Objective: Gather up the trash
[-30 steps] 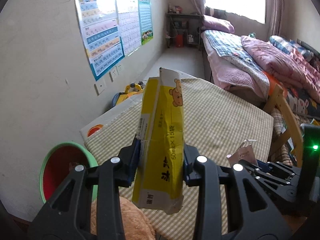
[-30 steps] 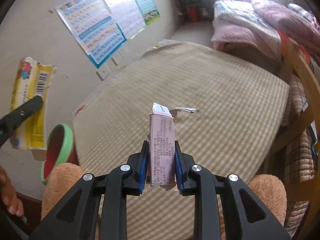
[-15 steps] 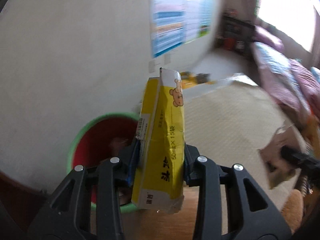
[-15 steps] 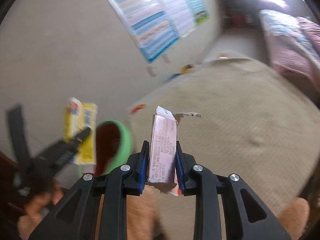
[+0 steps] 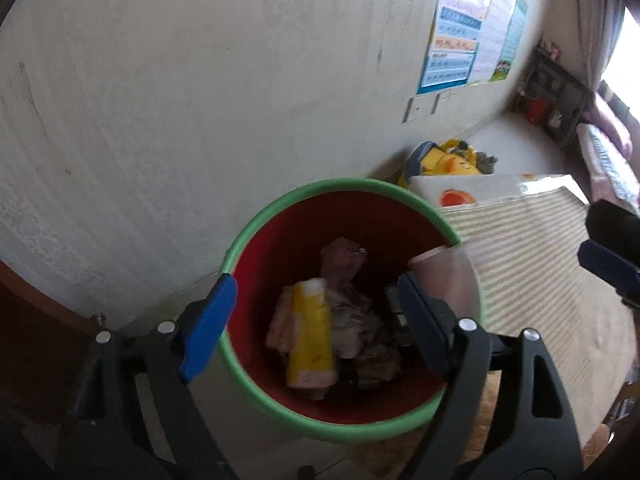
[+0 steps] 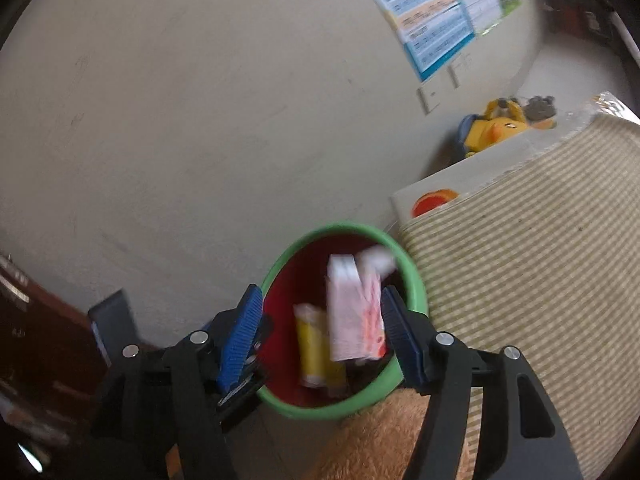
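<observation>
The trash bin (image 5: 352, 304), red inside with a green rim, sits low in the centre of both views, close against the pale wall (image 5: 200, 100) and touching the edge of the striped cloth (image 5: 540, 264) at its right; in it lie a yellow carton (image 5: 310, 332), crumpled pinkish paper (image 5: 340, 260) and other scraps too blurred to name; the print on the carton cannot be read.

In the right wrist view a pink carton (image 6: 354, 312) shows blurred over the bin's mouth, right beside the right-hand pad of the right gripper (image 6: 320, 340); whether pad and carton touch cannot be told; that gripper's jaws stand wide apart, with clear room on the carton's left; the carton's red printing is unreadable.

The left gripper (image 5: 316, 328) has its jaws spread wide too, gripping nothing, one pad over each side of the bin's rim; a pale translucent piece (image 5: 444, 276) leans at the bin's right edge.

At the right of the frame the striped cloth covers a flat surface, with a white board bearing an orange mark (image 5: 456, 196) under its far edge; a yellow toy (image 5: 448, 160) lies beyond it by the wall; a blue chart (image 5: 460, 52) hangs at upper right, its text too small to read; two wall sockets (image 5: 424, 106) sit below it; brown wood (image 6: 36, 340) shows at lower left.
</observation>
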